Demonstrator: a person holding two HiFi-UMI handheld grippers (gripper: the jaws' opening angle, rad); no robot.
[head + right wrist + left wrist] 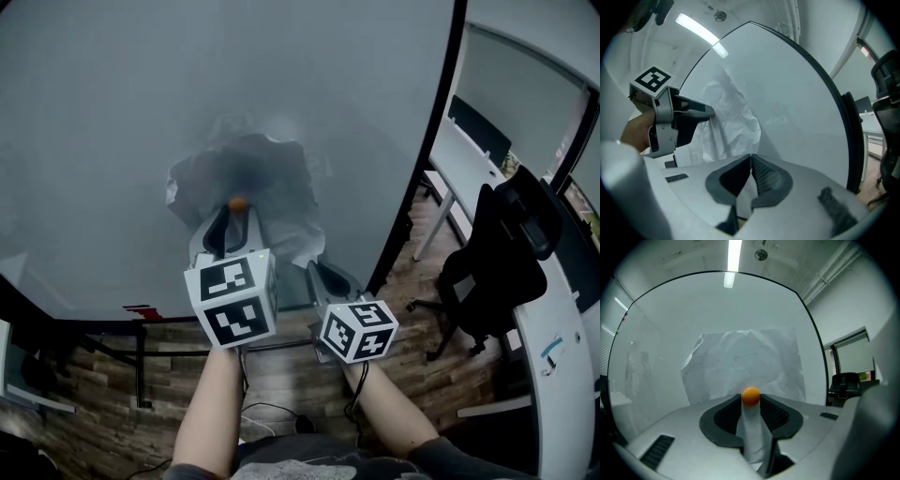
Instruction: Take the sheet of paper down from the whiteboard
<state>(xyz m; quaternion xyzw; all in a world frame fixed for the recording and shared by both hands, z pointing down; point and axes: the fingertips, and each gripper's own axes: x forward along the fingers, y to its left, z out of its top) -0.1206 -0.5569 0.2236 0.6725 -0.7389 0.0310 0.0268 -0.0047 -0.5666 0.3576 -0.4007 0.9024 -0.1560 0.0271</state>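
A crumpled white sheet of paper (277,178) (740,362) (731,124) hangs on the whiteboard (122,112), pinned by a small orange magnet (239,202) (750,396). My left gripper (235,210) (750,400) points level at the board with the magnet between its jaw tips, and both tips touch it. In the right gripper view the left gripper (710,112) shows against the sheet. My right gripper (324,272) (750,158) is lower and to the right, with its jaws shut on the sheet's lower right corner.
The whiteboard's black frame (417,159) runs down just right of the grippers. Beyond it stand a black office chair (502,248) and white desks (473,155). Below are a wooden floor, the board's stand legs (141,366) and a loose cable (267,412).
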